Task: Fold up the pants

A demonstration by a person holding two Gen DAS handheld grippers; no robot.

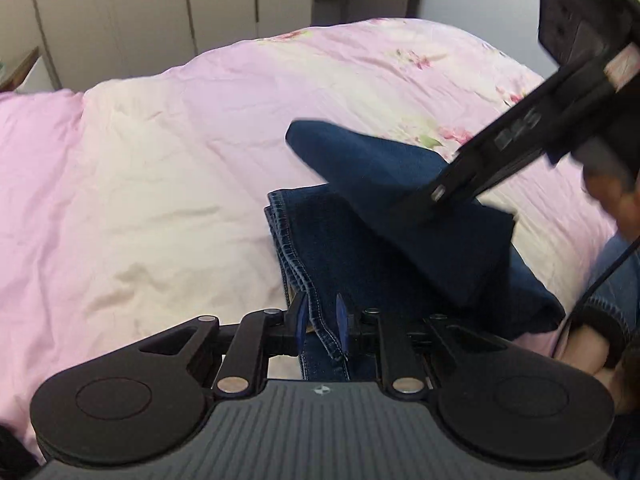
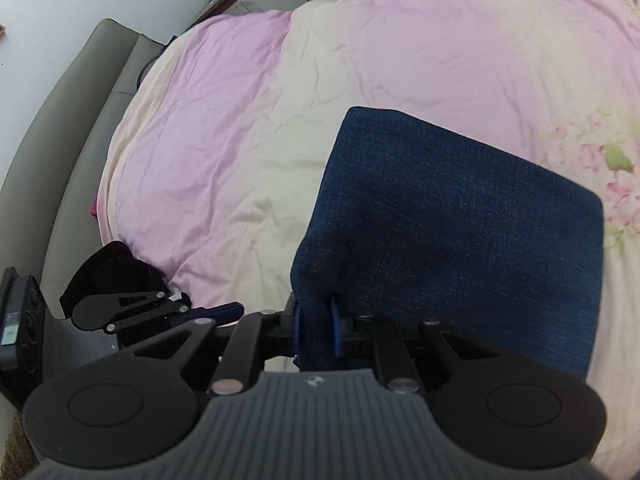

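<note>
Dark blue jeans (image 1: 360, 232) lie partly folded on the pink and cream bed cover (image 1: 160, 168). My left gripper (image 1: 322, 326) is shut on a stitched hem edge of the jeans near the bed's front edge. My right gripper (image 2: 316, 326) is shut on another fold of the jeans (image 2: 460, 240) and holds it lifted above the bed. In the left wrist view the right gripper (image 1: 438, 192) comes in from the upper right, with the lifted fold draped over the lower layers. In the right wrist view the left gripper (image 2: 224, 310) shows low at the left.
The bed cover (image 2: 280, 120) stretches wide to the left and back. A grey padded headboard (image 2: 80, 128) runs along the left in the right wrist view. Wardrobe doors (image 1: 160, 12) stand behind the bed. The person's arm (image 1: 600, 340) is at the right.
</note>
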